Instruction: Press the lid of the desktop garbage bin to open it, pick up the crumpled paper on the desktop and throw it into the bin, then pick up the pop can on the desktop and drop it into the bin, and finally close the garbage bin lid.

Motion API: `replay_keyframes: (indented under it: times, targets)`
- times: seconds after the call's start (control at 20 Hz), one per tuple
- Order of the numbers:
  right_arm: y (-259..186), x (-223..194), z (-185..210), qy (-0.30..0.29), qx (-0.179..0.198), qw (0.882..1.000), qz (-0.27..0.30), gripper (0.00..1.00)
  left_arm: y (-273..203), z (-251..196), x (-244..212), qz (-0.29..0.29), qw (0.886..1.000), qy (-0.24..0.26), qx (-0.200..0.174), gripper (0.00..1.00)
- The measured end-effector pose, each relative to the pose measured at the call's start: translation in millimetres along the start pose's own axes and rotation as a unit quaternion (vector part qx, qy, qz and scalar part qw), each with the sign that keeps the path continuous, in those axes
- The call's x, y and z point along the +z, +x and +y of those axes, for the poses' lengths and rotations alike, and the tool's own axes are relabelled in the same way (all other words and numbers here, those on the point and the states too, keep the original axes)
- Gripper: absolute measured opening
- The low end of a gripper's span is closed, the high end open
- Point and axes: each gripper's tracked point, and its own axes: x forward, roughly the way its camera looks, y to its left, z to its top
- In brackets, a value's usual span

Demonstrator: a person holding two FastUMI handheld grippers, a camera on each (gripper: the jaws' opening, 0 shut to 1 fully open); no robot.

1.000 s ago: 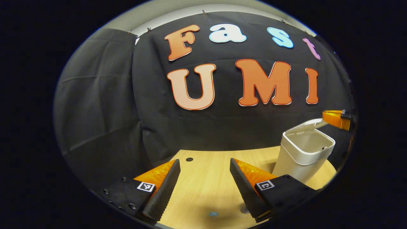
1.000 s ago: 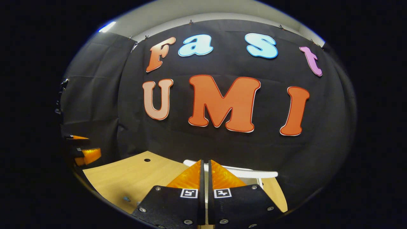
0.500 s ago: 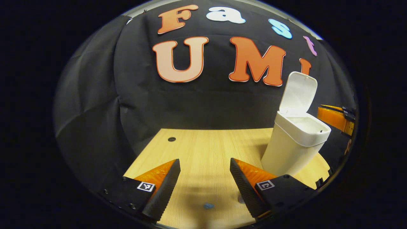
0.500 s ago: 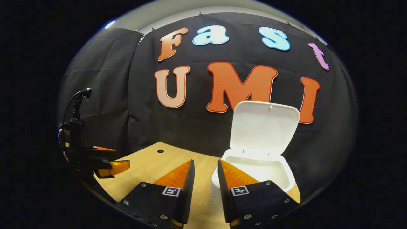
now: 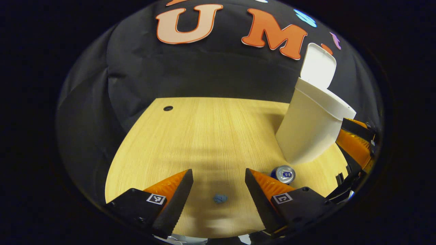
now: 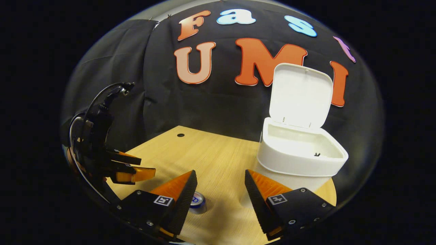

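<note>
- The garbage bin [image 6: 299, 160] is a white plastic one standing upright on the light wooden table [image 6: 218, 156], toward the table's right side as the right gripper view shows it.
- Its lid [image 6: 299, 95] is swung up and back on the far hinge, standing nearly upright, so the white interior is open to view.
- In the left gripper view the same bin [image 5: 311, 126] stands at the right of the table [image 5: 204, 136] with its lid [image 5: 316, 66] raised behind it.
- The pop can [image 5: 283, 174] stands upright on the table just near of the bin's base, its silver top and blue side showing; it touches neither gripper.
- In the right gripper view the can [image 6: 197, 200] sits partly behind that gripper's left finger, left of the bin.
- The left gripper [image 5: 218, 177] hangs above the near part of the table, jaws spread wide and holding nothing.
- A small blue mark [image 5: 220, 198] lies on the table between its fingers.
- The right gripper [image 6: 220, 177] is also spread wide and empty, with the bin just beyond its right finger.
- The left gripper [image 6: 136, 170] shows again at the far left of the right gripper view, above the table's left edge.
- A small dark hole [image 5: 168, 108] sits in the table's far left corner.
- Crumpled paper: I cannot tell where it is.
</note>
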Motion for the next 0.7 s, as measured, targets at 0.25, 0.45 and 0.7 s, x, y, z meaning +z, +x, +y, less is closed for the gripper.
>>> replay_keyframes:
  times: [0.25, 0.45, 0.7]
  targets:
    - [9.2, -45.0, 22.4, -0.010, 0.011, 0.999, 0.038, 0.88, 20.1, -7.8, -27.5, 0.059, 0.998, 0.011, -0.032, 0.98]
    - [16.7, -76.1, 31.7, -0.003, 0.012, 0.998, 0.067, 0.88, 30.0, -5.6, -53.8, 0.105, 0.993, 0.032, -0.053, 0.97]
    - [28.3, -113.0, 40.8, 0.004, 0.010, 0.995, 0.104, 0.89, 40.3, 6.2, -63.2, 0.161, 0.984, 0.054, -0.054, 0.96]
